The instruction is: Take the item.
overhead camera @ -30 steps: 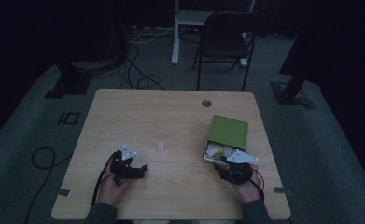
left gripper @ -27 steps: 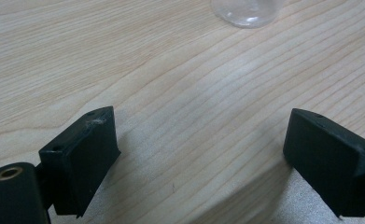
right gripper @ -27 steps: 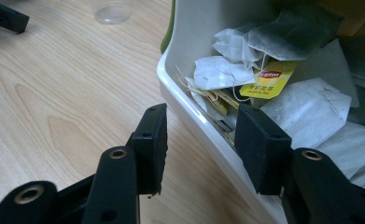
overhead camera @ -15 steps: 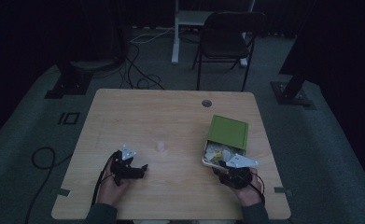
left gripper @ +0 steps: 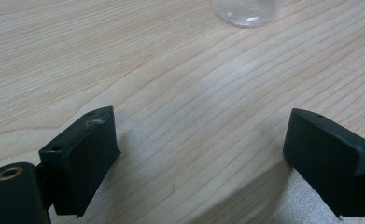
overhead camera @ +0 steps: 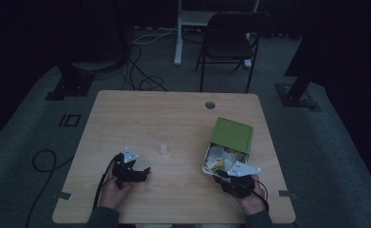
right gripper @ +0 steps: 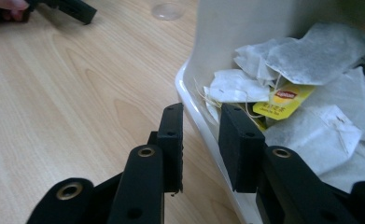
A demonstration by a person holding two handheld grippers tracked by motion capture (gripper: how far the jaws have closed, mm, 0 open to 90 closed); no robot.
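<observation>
My right gripper [right gripper: 200, 149] has just been closing astride the box's [right gripper: 192, 100] near wall; I should pinch squarely. My left gripper [left gripper: 199, 154] rests spread.

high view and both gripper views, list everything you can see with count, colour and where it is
table: 1, light wood, centre
box: 1, white, green lid open, table's right
tea bags: several, white, one yellow tag, in box
cup: 1, clear, mid-table
chair: 1, black, beyond table
cables: several, black and white, floor
left tool: 1, black, open, front left
right tool: 1, black, jaws just been closing astride box's near wall
</observation>
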